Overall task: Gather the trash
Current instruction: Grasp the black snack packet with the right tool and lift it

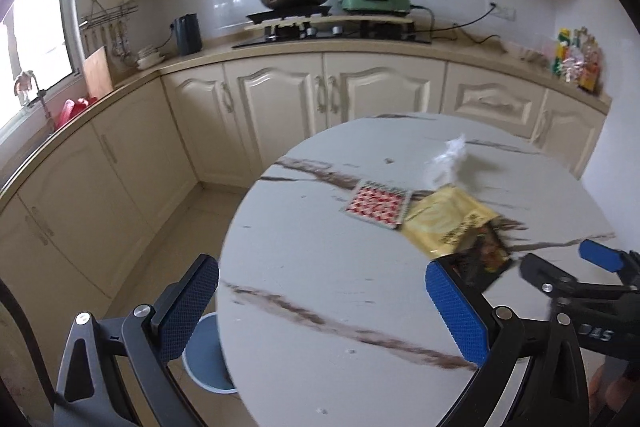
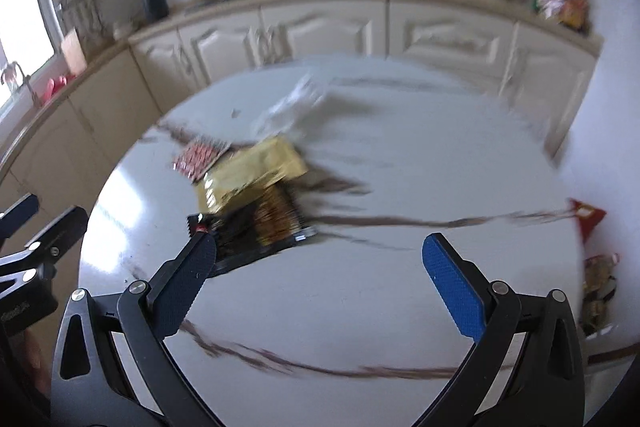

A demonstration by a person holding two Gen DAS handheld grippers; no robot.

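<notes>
While both views show wrappers, only the right shows a red packet (image 2: 586, 217).

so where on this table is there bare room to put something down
The near half of the marble table, between both open grippers and the wrappers, is bare. It is crowded mid-table: checkered packet, yellow wrapper, dark wrapper, white plastic.

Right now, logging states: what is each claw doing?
Left claw: open, holding nothing.
Right claw: open, holding nothing.
</notes>
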